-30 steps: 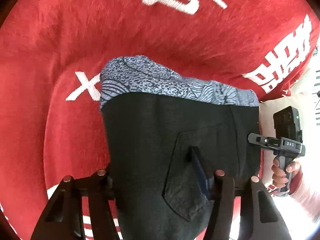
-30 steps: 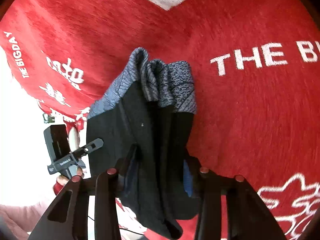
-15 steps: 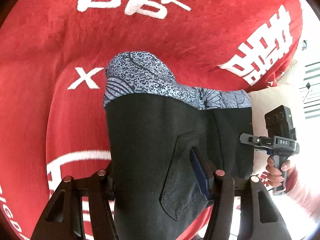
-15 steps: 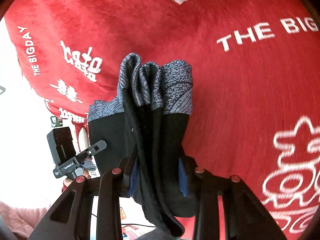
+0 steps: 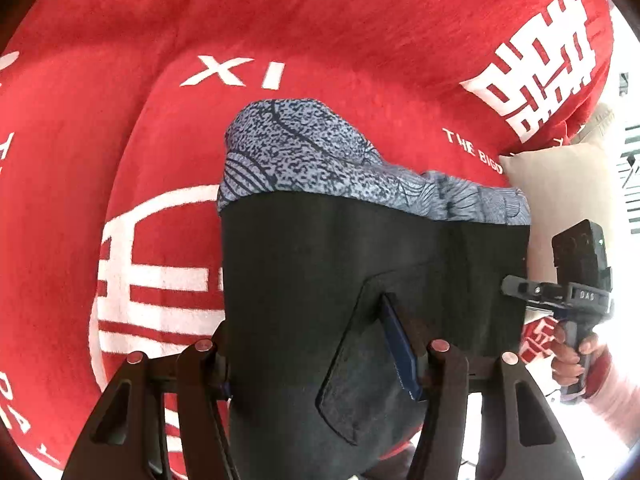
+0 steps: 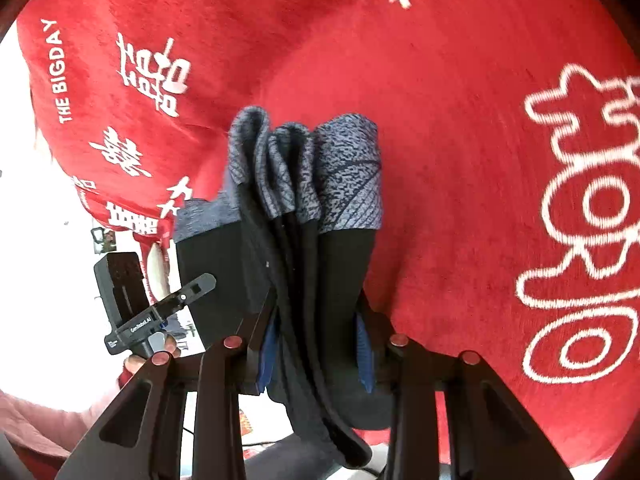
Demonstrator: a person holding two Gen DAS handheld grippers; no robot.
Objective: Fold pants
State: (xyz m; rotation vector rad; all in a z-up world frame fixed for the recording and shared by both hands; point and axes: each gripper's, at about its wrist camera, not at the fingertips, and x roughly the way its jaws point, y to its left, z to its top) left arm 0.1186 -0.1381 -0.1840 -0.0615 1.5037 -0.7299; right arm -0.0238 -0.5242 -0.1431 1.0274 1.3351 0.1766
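One pair of black pants with a blue-grey patterned waistband (image 5: 320, 160) hangs lifted between two black handheld grippers above a red plush blanket printed in white (image 5: 120, 100). The left gripper (image 5: 320, 356) is clenched on the flat black cloth at a back pocket; the right gripper (image 6: 316, 344), whose jaws have just been closing, grasps the bunched folds of the same pants, three gathered humps of waistband rising beyond it. Each hand shows in the other's view: the right hand (image 5: 576, 352) near the blanket's right edge, the left hand (image 6: 152, 352) off its left edge. The blanket reads "THE BIGDAY" at its left edge, "XI" near the middle, and several large white Chinese characters. The left gripper's body reads "GenRobot.AI"; the right's bears "DAS". One beige cushion (image 5: 560, 200) lies at the blanket's right edge.
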